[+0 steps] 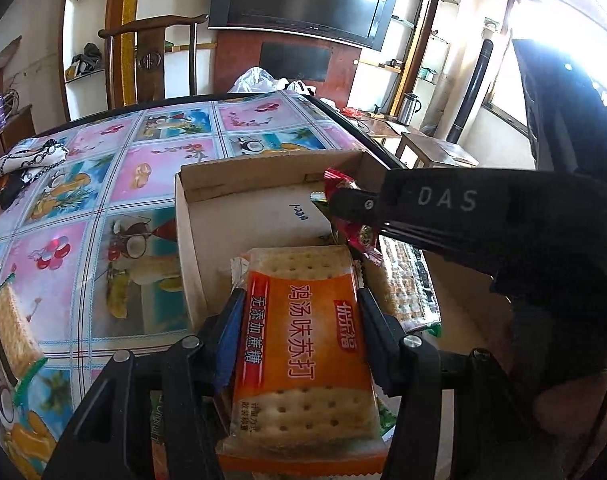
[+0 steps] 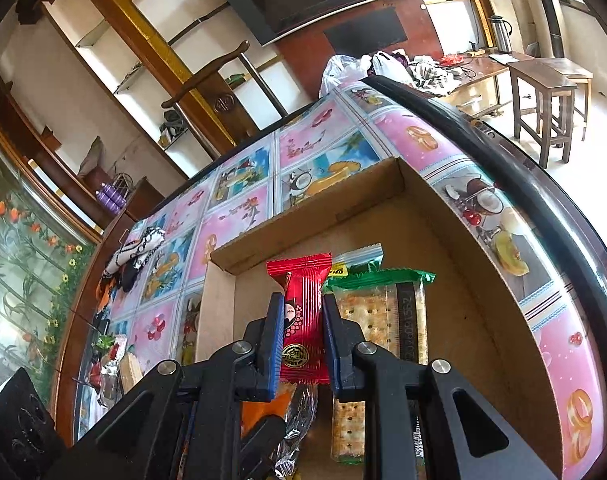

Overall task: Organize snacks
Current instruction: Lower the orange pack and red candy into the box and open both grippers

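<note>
My left gripper [image 1: 299, 300] is shut on an orange soda-cracker packet [image 1: 303, 352] and holds it over the near left part of the cardboard box [image 1: 183, 216]. My right gripper [image 2: 302, 304] is shut on a red snack packet [image 2: 303, 320] and holds it above the box [image 2: 455, 216]; it also shows in the left wrist view [image 1: 345, 206], reaching in from the right with the red packet [image 1: 357, 232]. A green-edged cracker packet [image 2: 383, 316] lies inside the box, also visible in the left wrist view [image 1: 407, 284].
The box sits on a round table with a picture-tile cloth [image 1: 103, 184]. More cracker packets [image 1: 11, 328] lie at the table's left edge. A black-and-white cloth [image 1: 27, 160] lies at the far left. A wooden chair [image 1: 151, 56] stands behind the table.
</note>
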### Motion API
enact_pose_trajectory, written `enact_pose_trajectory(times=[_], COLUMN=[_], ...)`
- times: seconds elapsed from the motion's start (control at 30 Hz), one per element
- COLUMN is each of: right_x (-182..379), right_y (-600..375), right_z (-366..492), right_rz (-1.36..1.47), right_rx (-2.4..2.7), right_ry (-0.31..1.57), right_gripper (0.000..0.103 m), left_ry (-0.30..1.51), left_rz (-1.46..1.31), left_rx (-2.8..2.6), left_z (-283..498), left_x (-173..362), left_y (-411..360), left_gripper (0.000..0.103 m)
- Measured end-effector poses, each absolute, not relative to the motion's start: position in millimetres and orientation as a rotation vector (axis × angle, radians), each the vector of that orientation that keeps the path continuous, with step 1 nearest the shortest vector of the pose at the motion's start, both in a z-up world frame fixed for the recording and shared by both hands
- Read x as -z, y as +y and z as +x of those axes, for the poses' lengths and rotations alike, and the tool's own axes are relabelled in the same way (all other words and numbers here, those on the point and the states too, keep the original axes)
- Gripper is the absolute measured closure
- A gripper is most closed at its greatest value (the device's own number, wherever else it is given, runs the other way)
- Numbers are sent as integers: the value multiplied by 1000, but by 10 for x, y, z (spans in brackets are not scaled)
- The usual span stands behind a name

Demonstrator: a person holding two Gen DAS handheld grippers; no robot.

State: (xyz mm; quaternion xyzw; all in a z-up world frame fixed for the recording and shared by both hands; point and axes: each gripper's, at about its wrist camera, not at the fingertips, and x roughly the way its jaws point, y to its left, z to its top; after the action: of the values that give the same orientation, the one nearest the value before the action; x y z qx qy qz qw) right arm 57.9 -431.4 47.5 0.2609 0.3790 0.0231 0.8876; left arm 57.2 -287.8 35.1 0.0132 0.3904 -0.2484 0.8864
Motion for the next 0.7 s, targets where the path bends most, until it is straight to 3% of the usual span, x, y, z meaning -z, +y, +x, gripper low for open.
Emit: enact_pose_trajectory(times=[0.43, 0.53, 0.7], right_x=[-558, -582, -629], right_y=[-4322, -4332, -4306], right_z=[520, 504, 479], right_rz=[546, 553, 545], right_rx=[-37, -34, -41], right_ry=[755, 744, 729], right_gripper=[82, 76, 75], left_ry=[807, 791, 794], left_rz=[-5, -3, -18], left_rx=[532, 525, 514], left_z=[525, 501, 482], left_x=[-462, -524, -596], left_y=[-2809, -2774, -2672], left_gripper=[39, 38, 38])
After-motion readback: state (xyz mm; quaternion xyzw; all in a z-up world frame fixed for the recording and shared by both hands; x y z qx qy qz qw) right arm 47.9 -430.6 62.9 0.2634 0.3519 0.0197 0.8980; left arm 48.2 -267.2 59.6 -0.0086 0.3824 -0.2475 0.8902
